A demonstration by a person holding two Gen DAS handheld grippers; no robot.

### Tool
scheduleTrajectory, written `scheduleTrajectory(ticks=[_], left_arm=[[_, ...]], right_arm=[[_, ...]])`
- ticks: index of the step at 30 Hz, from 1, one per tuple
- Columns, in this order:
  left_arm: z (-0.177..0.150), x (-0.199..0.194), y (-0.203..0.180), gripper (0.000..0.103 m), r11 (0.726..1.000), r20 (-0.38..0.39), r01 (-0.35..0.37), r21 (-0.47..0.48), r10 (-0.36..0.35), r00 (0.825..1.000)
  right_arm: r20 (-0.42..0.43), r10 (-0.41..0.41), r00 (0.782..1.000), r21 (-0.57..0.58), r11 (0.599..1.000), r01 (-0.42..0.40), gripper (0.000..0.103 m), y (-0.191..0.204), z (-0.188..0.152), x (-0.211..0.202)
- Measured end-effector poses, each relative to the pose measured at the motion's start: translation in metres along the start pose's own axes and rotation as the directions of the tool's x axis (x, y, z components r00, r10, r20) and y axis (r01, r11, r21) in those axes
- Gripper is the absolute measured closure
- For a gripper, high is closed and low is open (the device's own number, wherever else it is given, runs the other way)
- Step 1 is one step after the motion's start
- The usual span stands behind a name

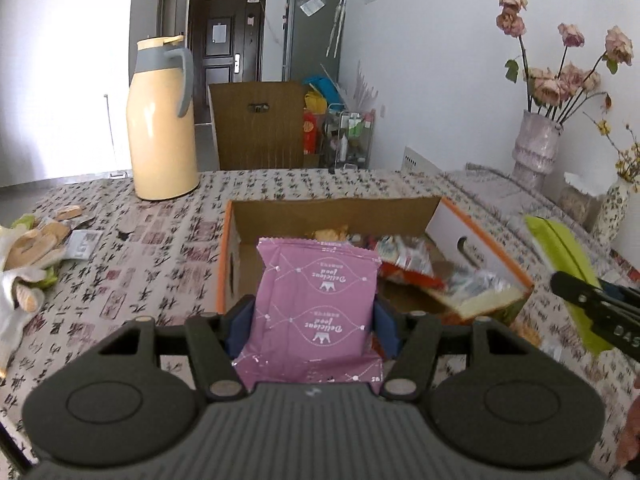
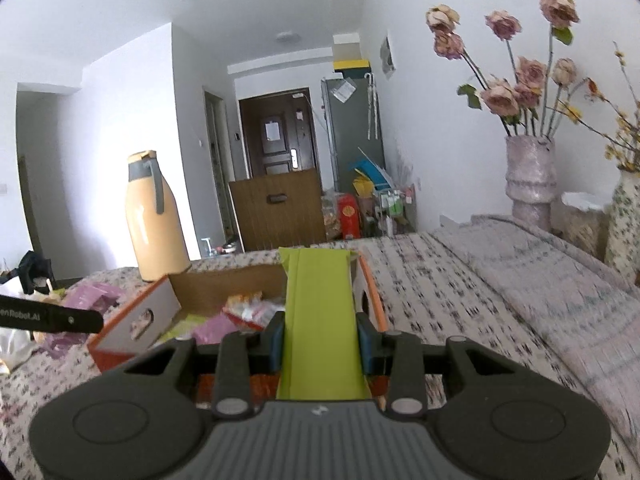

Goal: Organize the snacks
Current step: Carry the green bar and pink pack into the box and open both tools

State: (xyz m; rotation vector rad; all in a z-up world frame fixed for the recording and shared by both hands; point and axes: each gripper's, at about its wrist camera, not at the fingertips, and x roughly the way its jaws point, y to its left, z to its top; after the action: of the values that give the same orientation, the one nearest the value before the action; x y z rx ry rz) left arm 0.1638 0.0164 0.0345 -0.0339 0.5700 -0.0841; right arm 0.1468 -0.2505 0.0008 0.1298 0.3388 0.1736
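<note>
Both claws are loaded: the left claw (image 1: 307, 328) pinches a pink snack packet (image 1: 316, 312) by its sides, and the right claw (image 2: 320, 344) pinches a lime-green packet (image 2: 320, 304) the same way, each packet standing up out of its blue pads, raised over the patterned desk (image 1: 160, 248) at the near edge of the open cardboard box (image 1: 336, 212). The step in hand looks like dropping each packet into the box, and to do it well each one should be carried past the near wall and over a bare patch of the box floor — not onto the heap of wrappers (image 1: 404, 256) — before the pads let go, one claw at a time so they do not meet above the opening. The green packet hides the box's right side in the right wrist view; the pink one covers much of the box floor. The loose snacks (image 1: 36, 248) at the desk's left edge are cut off and too blurred to name.
</note>
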Motion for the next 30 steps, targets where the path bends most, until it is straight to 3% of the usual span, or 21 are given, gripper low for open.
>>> scheduleTrajectory(ticks=[15, 24, 30], left_arm=[[0.039, 0.044, -0.022, 0.04, 0.998, 0.04, -0.043, -0.045, 0.045, 0.998], [0.031, 0.073, -0.013, 0.04, 0.994, 0.035, -0.078, -0.082, 0.081, 0.996], [0.027, 0.083, -0.006, 0.04, 0.993, 0.006, -0.076, -0.091, 0.077, 0.997]], right_arm=[[-0.006, 0.053, 0.999, 0.007, 0.999, -0.053, 0.069, 0.009, 0.049, 0.089], [-0.063, 0.093, 0.994, 0.078, 0.993, -0.088, 0.069, 0.0, 0.034, 0.131], [-0.099, 0.063, 0.993, 0.067, 0.996, -0.057, 0.069, -0.001, 0.025, 0.142]])
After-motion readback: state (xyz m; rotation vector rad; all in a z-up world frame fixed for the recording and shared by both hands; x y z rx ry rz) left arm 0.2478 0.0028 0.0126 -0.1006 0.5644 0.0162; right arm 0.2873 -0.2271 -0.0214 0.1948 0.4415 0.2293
